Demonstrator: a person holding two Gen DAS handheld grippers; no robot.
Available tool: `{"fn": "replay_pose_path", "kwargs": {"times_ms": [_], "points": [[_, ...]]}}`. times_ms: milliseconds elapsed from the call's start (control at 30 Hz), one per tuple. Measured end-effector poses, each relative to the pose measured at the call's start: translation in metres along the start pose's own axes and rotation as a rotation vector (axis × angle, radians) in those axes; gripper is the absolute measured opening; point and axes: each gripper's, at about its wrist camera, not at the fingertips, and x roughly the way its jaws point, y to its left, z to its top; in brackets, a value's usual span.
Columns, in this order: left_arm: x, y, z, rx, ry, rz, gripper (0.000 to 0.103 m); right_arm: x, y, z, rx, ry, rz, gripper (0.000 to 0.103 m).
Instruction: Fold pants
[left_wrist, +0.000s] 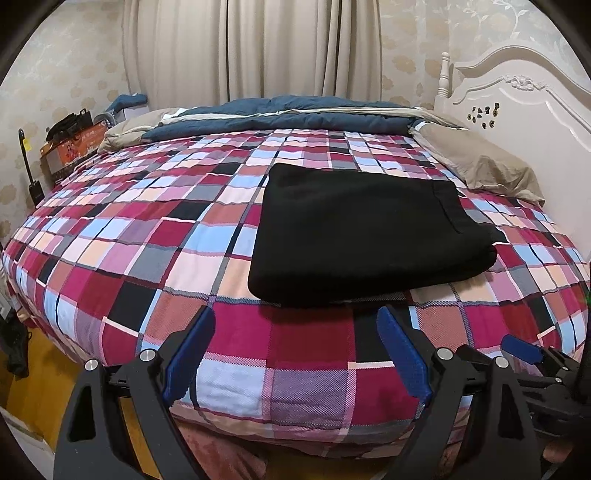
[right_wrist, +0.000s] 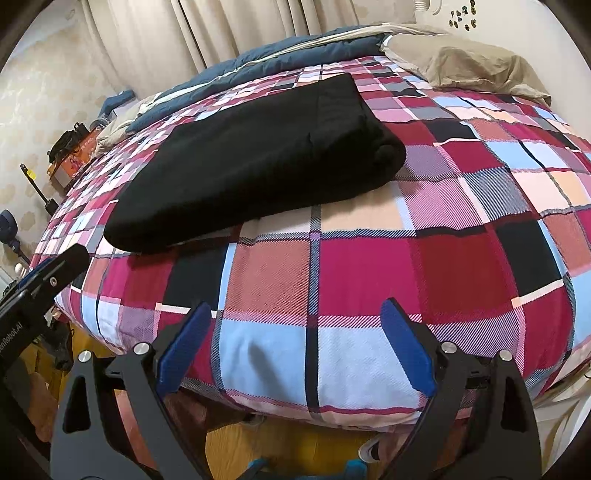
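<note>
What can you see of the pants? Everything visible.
The pants are plain black, in soft matte cloth, folded into a thick, roughly rectangular stack with a rolled fold bulging at one end. A seam runs across the top layer near that end. They lie flat on the plaid bedspread, which alone touches them. The left gripper and right gripper both hang open near the bed's edge, clear of the cloth.

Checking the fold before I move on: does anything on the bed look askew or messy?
Nothing stands out. The black pants lie folded in a compact stack on the plaid bedspread, and both grippers' jaws are open and clear of them.
</note>
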Motion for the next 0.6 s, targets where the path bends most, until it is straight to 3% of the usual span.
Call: {"fn": "replay_pose_path", "kwargs": {"times_ms": [100, 167, 267, 333, 467, 600], "points": [[-0.002, -0.001, 0.001, 0.000, -0.014, -0.015, 0.088, 0.001, -0.001, -0.001, 0.003, 0.004, 0.003, 0.093], [-0.008, -0.001, 0.004, -0.014, -0.078, -0.012, 0.088, 0.002, -0.002, -0.002, 0.004, 0.007, 0.003, 0.093], [-0.010, 0.001, 0.018, -0.027, -0.118, -0.102, 0.088, 0.006, -0.003, -0.003, 0.009, 0.009, 0.005, 0.093], [-0.005, 0.002, 0.030, -0.023, -0.125, -0.110, 0.088, 0.007, -0.004, -0.001, 0.004, 0.014, 0.008, 0.093], [0.016, 0.015, 0.055, 0.007, -0.159, -0.030, 0.088, 0.006, -0.010, 0.016, 0.020, 0.013, 0.030, 0.093], [0.062, 0.048, 0.084, 0.000, -0.104, 0.011, 0.088, 0.007, -0.024, 0.050, 0.047, -0.004, 0.034, 0.093]]}}
